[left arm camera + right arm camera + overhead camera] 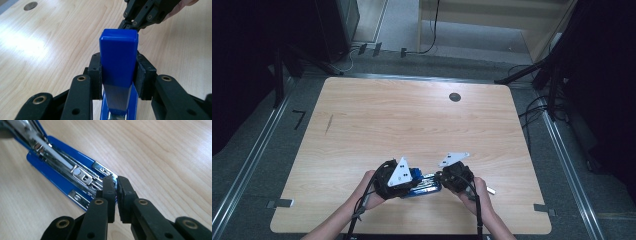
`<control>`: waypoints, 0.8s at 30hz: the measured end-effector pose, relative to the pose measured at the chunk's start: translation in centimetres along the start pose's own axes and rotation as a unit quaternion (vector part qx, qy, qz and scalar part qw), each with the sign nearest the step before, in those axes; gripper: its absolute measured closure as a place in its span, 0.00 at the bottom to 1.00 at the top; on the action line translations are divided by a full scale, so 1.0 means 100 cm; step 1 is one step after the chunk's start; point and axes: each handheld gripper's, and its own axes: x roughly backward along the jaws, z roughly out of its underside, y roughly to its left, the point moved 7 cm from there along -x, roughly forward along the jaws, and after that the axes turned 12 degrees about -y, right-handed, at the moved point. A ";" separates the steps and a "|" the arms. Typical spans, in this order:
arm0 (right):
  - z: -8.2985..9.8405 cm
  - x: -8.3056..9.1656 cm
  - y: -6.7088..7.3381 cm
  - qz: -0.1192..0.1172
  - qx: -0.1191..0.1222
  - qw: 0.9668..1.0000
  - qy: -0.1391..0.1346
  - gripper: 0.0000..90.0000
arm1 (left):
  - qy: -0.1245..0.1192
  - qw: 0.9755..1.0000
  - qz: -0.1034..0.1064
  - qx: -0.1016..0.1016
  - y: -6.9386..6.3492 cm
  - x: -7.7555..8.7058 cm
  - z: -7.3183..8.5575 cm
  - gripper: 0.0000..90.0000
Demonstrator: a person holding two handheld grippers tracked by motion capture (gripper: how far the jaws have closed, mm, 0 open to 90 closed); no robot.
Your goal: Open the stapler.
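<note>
mostly bare wooden table point(412, 120), perhaps carpeted floor point(242, 150).

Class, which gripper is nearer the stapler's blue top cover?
Left. The left gripper clamps the blue top cover; the right gripper pinches the metal magazine's front end, below it.

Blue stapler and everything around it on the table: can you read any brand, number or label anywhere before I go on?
None can be read.
Blue plastic stapler with its lid lifted: its top shows plain blue, no print.
Metal staple channel and base plates: stamped slots and glints, no legible marking.
Light wooden table: wood grain and a round dark grommet, no text.
Left hand-held gripper and right hand-held gripper: black, unmarked.
</note>
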 end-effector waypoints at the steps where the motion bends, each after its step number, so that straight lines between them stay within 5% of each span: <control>1: 0.000 0.001 0.001 -0.002 0.000 1.000 0.006 0.96 | 0.000 1.000 0.002 -0.001 0.000 0.001 0.000 0.72; 10: 0.007 0.009 0.008 -0.012 -0.005 1.000 0.024 0.96 | -0.004 1.000 0.012 -0.010 -0.003 0.008 0.002 0.72; 14: 0.011 0.012 0.009 -0.022 -0.027 0.999 0.019 0.95 | -0.009 1.000 0.014 -0.014 -0.004 0.010 0.004 0.72; 24: 0.016 0.018 0.017 -0.024 -0.024 0.999 0.026 0.95 | -0.017 0.999 0.020 0.022 0.002 0.022 0.013 0.71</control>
